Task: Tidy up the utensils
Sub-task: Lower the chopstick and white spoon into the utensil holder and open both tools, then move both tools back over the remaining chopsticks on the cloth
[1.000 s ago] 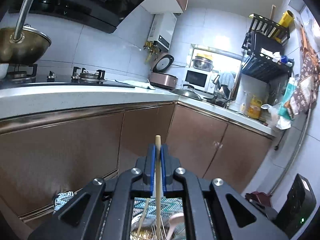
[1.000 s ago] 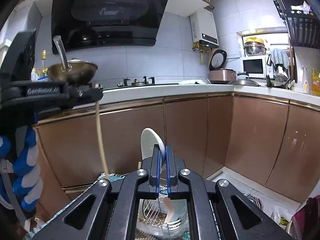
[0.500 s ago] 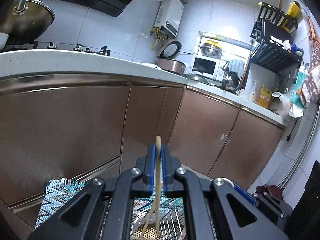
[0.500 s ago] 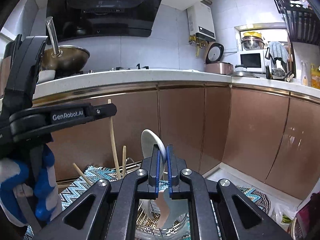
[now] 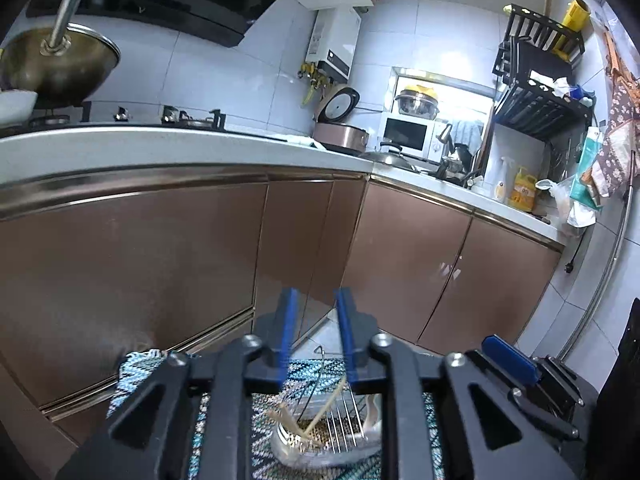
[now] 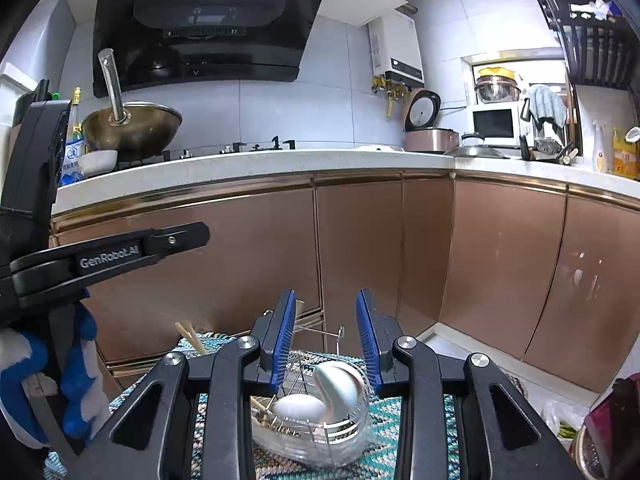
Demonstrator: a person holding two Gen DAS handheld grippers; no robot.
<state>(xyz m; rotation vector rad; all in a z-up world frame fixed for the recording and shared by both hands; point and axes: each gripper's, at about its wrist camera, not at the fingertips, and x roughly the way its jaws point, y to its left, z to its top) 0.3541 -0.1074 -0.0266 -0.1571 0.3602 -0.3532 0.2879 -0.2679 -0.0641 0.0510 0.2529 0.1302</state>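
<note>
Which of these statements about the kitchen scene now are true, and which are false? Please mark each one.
1. The left gripper has its jaws apart, with nothing between them. True.
2. The right gripper is clamped on a white spoon. False: its jaws stand open, and the spoon lies below in the wire utensil basket.
3. Wooden chopsticks lie in the basket. True.
4. The basket stands on the white countertop. False: it stands lower, on a zigzag-patterned cloth in front of the brown cabinets.
5. A wok sits on the stove. True.
</note>
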